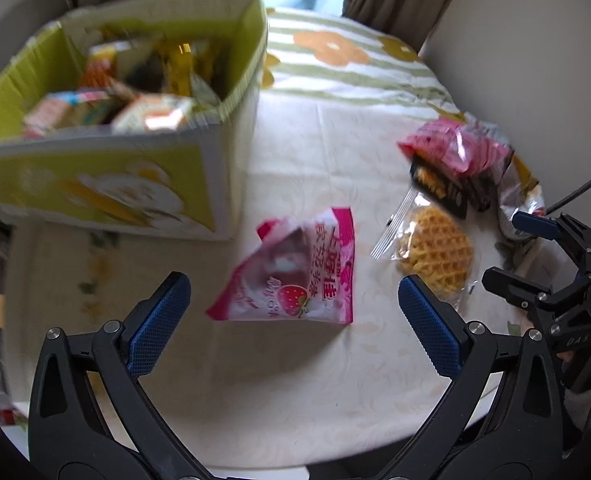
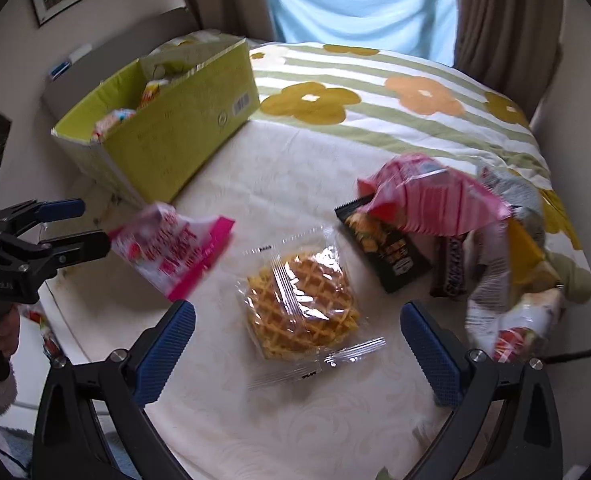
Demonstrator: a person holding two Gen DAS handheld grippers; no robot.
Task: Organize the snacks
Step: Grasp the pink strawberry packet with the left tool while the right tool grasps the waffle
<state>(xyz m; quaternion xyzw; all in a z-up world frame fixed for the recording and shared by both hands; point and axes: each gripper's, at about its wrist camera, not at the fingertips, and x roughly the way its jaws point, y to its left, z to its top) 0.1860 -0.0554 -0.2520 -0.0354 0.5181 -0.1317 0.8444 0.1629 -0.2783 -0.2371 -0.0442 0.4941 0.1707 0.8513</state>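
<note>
1. Landmark. We take the green carton [image 2: 167, 128] as reference; it stands open-topped on the cream tablecloth [image 2: 295, 184] and already holds several wrapped snacks.

2. Left gripper [image 1: 293, 312]. Its jaws stand wide apart and hold nothing. The strawberry packet [image 1: 295, 276] lies between and just beyond the fingers, near the carton's front corner. In the right wrist view the same packet [image 2: 175, 248] seems lifted off the cloth, but both views are blurred and we cannot tell whether it rests flat.

3. Right gripper [image 2: 297, 340]. Also spread wide and empty, with the wrapped waffle [image 2: 303, 308] lying between its fingers, farther from the carton than the packet.

4. Remaining items. A pile of snacks [image 2: 435, 216] sits well apart from the carton, beyond the waffle.

5. Orientation. The packet's long axis runs diagonally, its pointed upper end aimed toward the carton and its broad sealed end toward the left gripper. The waffle is round, with its clear wrapper tails giving the long axis, roughly crosswise to the right gripper's fingers.

6. Risks, as we judge them. The slack film may slip or crumple if pinched at a corner; closing hard could crush the waffle; the two grippers work close together and may collide.
</note>
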